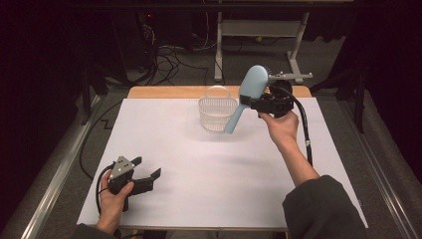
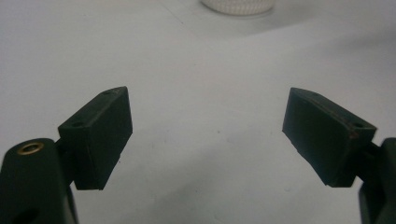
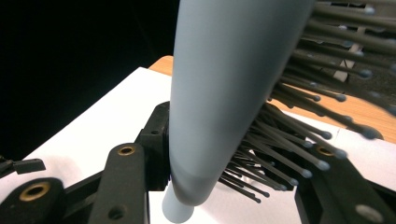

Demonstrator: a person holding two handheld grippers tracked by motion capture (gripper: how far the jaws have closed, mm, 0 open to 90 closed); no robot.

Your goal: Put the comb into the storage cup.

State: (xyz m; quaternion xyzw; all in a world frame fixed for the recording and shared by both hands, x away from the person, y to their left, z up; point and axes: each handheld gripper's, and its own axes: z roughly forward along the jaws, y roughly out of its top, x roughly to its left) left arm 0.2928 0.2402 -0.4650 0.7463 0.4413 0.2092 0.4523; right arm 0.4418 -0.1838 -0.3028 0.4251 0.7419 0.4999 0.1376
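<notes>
My right gripper (image 1: 256, 103) is held above the table at the back right, shut on a light blue hairbrush (image 1: 250, 85). The brush tilts, with its head up and its handle slanting down-left over the rim of a clear plastic basket (image 1: 217, 113). In the right gripper view the brush body (image 3: 224, 84) runs between the jaws of my right gripper (image 3: 233, 163), its dark bristles (image 3: 299, 135) fanning to the right. My left gripper (image 1: 148, 167) rests low at the front left of the table, open with nothing between its pads (image 2: 100, 135). The basket's base (image 2: 238, 5) lies far ahead of it.
A white sheet (image 1: 199, 164) covers the table, whose wooden edge (image 1: 164, 92) shows at the back. Beyond it are a metal desk frame (image 1: 259, 30) and floor cables (image 1: 169, 55). A black cable (image 1: 304, 129) trails from the right gripper along the forearm.
</notes>
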